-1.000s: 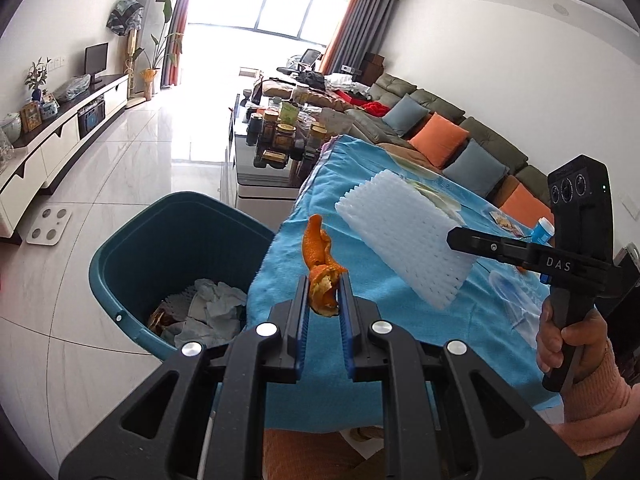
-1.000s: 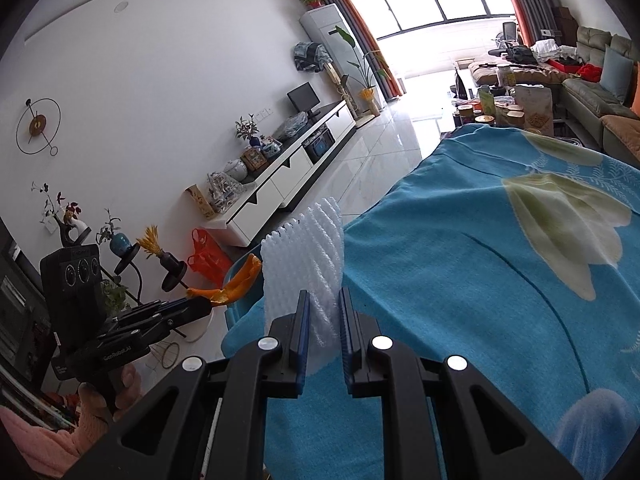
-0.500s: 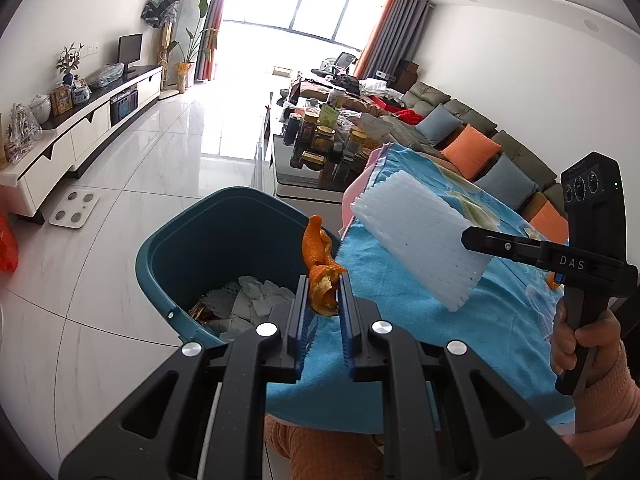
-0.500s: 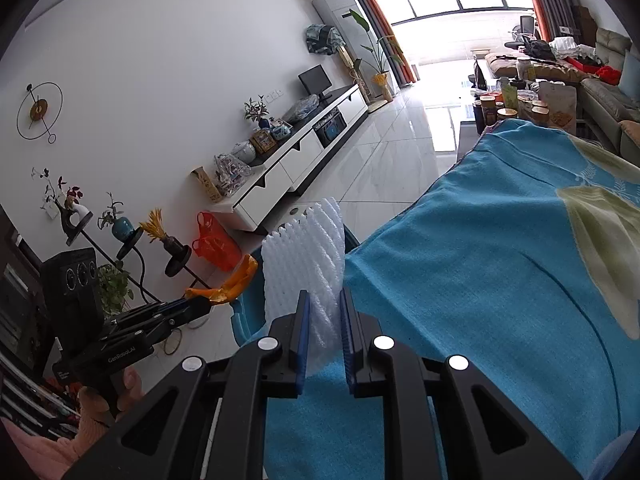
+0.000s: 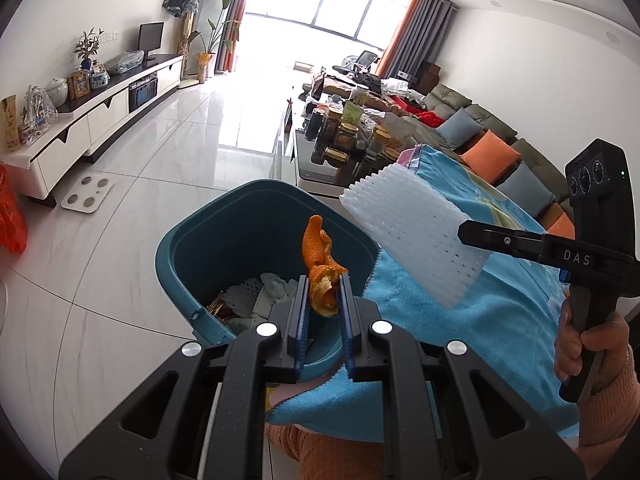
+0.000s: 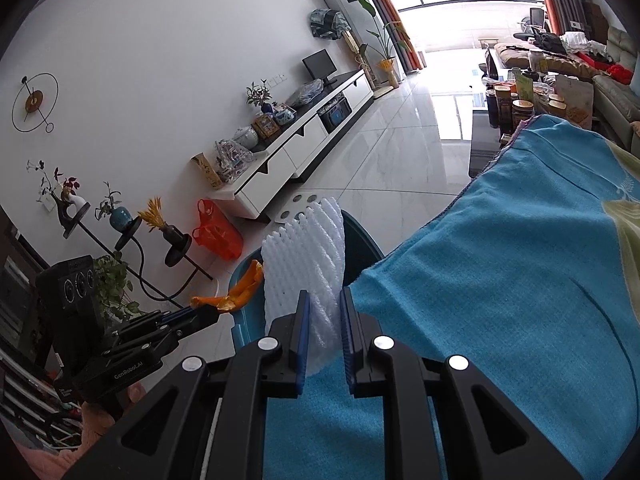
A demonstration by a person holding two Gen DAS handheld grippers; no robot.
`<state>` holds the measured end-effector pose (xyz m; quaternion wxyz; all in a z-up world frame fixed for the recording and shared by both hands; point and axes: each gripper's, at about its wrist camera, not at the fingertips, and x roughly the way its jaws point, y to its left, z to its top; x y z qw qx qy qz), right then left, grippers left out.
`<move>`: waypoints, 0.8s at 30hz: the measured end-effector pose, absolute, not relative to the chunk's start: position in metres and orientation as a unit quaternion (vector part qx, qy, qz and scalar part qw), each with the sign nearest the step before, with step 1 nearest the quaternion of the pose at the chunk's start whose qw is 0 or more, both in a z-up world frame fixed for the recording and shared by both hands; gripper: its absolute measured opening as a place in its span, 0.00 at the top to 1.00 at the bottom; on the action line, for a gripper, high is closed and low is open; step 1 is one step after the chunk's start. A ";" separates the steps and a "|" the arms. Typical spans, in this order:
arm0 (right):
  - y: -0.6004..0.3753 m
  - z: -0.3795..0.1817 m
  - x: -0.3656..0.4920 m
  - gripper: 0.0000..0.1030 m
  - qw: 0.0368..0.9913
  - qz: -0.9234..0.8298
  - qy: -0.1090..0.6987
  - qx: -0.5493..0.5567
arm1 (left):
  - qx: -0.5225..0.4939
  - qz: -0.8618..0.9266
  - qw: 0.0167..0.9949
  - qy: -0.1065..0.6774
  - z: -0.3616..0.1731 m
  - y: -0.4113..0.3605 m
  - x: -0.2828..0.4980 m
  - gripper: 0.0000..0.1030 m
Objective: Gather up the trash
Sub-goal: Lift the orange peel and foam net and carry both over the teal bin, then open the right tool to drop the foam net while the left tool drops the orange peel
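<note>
My left gripper (image 5: 324,286) is shut on an orange peel (image 5: 320,260) and holds it over the open teal bin (image 5: 188,248), which has crumpled white paper and wrappers inside. My right gripper (image 6: 324,300) is shut on a white foam net sheet (image 6: 308,256), held above the edge of the blue-clothed table (image 6: 500,280) next to the bin's rim (image 6: 360,236). The foam sheet (image 5: 416,236) and right gripper (image 5: 464,230) also show in the left wrist view. The peel (image 6: 236,292) and left gripper (image 6: 212,312) show in the right wrist view.
A coffee table (image 5: 316,176) with several jars stands beyond the bin. A white TV cabinet (image 5: 92,120) runs along the left wall; a white scale (image 5: 86,198) lies on the tiled floor. A sofa (image 5: 492,148) with cushions is at right. An orange bag (image 6: 216,232) sits by the cabinet.
Both grippers moved left, off the table toward the bin. The orange peel now hangs over the bin's opening, and the foam sheet has reached the table's edge beside the bin.
</note>
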<state>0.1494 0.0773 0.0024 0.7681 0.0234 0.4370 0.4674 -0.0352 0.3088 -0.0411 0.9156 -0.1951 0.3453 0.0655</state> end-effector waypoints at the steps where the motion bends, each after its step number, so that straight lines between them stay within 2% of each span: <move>1: 0.078 0.000 0.151 0.86 0.768 0.467 0.438 0.023 | -0.197 0.067 0.915 0.347 -0.042 0.309 -0.033 0.86; 18: 0.126 -0.023 0.166 0.84 0.751 0.452 0.481 0.020 | -0.219 0.098 0.897 0.372 -0.075 0.324 0.000 0.86; 24: 0.142 -0.031 0.170 0.74 0.745 0.451 0.491 0.015 | -0.232 0.108 0.890 0.377 -0.085 0.329 0.014 0.85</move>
